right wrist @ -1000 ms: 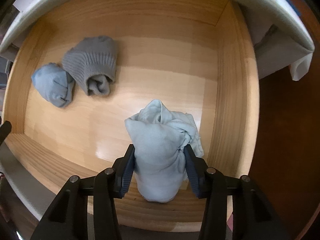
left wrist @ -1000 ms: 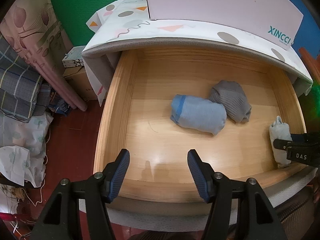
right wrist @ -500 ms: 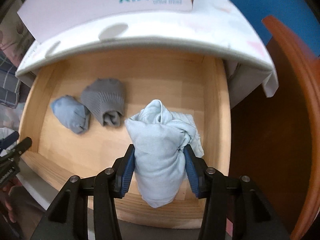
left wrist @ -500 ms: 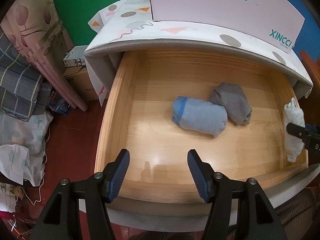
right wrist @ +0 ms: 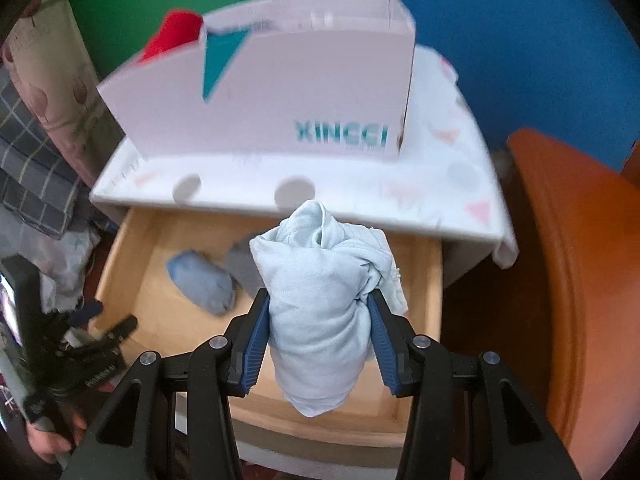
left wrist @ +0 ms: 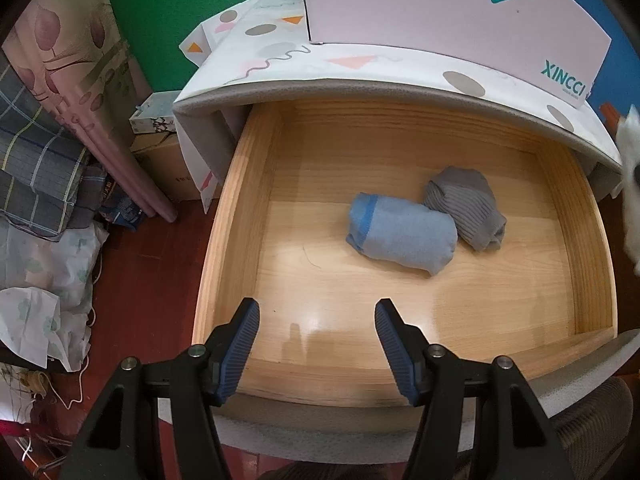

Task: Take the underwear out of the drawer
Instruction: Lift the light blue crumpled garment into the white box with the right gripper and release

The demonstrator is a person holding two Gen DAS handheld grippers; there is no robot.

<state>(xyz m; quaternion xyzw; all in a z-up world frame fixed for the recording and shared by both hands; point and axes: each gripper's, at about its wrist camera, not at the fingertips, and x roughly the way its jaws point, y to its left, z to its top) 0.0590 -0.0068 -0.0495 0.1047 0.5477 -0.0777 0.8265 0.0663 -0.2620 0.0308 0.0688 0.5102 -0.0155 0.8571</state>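
My right gripper [right wrist: 318,312] is shut on a rolled pale blue underwear [right wrist: 320,300] and holds it up above the open wooden drawer [right wrist: 434,280]. That bundle shows as a white blur at the right edge [left wrist: 630,184] of the left wrist view. In the drawer [left wrist: 240,200] lie a blue roll [left wrist: 400,232] and a grey ribbed roll [left wrist: 466,210], touching each other. The blue roll [right wrist: 202,280] also shows in the right wrist view, partly behind the held bundle. My left gripper [left wrist: 316,320] hovers open over the drawer's front left part, with nothing between its fingers.
A white XINCCI box [right wrist: 280,100] stands on the patterned cabinet top [left wrist: 280,64], with a red cloth [right wrist: 172,36] behind it. An orange chair edge [right wrist: 568,260] is at the right. Folded fabrics and bags [left wrist: 40,180] lie on the floor to the left.
My right gripper has risen with the pale blue underwear, out of the drawer to the height of the cabinet top. The left gripper has stayed still.
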